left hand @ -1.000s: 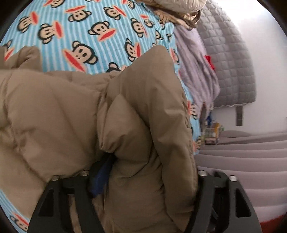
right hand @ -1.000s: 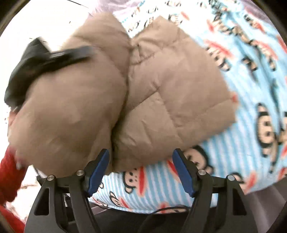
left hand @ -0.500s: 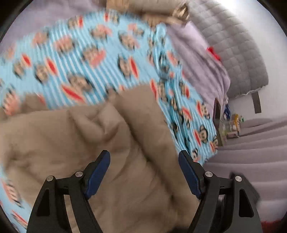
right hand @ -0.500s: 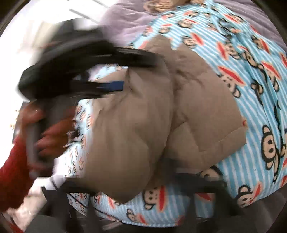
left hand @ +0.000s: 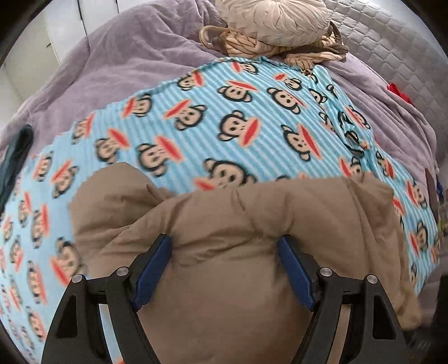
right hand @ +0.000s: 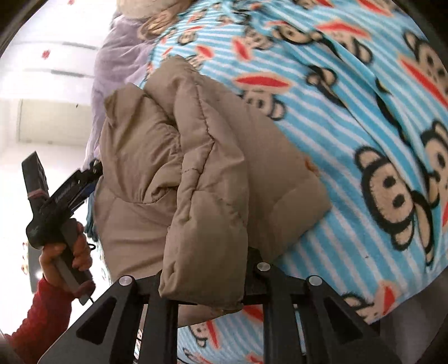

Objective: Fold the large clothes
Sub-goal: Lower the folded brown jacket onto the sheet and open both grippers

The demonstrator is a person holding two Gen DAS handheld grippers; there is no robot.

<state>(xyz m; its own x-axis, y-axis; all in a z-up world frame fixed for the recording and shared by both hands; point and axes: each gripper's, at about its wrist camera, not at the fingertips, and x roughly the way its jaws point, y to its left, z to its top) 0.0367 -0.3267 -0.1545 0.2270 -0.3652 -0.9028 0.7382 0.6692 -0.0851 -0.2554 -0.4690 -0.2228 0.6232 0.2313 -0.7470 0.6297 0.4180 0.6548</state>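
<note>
While the tan jacket [left hand: 252, 224] lies bunched on the monkey blanket [left hand: 224, 117] spread over the bed [left hand: 126, 56], both tools are at it. From the left wrist view, the left tool [left hand: 224, 268] stands spread, its blue pads [left hand: 152, 268] wide apart with a puffy fold of jacket bulging between them; the pads sit beside the fabric without pinching it. From the right wrist view, the right tool [right hand: 204, 282] is clamped on a thick folded edge of the jacket [right hand: 201, 182], its fingers pressed into the padding and mostly buried by it. That edge hangs over the tool's front while the rest of the jacket rests on the blanket [right hand: 350, 112]. At the far side of the jacket in this view, the left tool [right hand: 84, 179] shows, gripped by a hand [right hand: 67, 252] in a red sleeve [right hand: 42, 313]. Beyond the blanket, a round cushion [left hand: 274, 22] sits on a coiled rope [left hand: 243, 42] near the quilted headboard [left hand: 392, 50].
</note>
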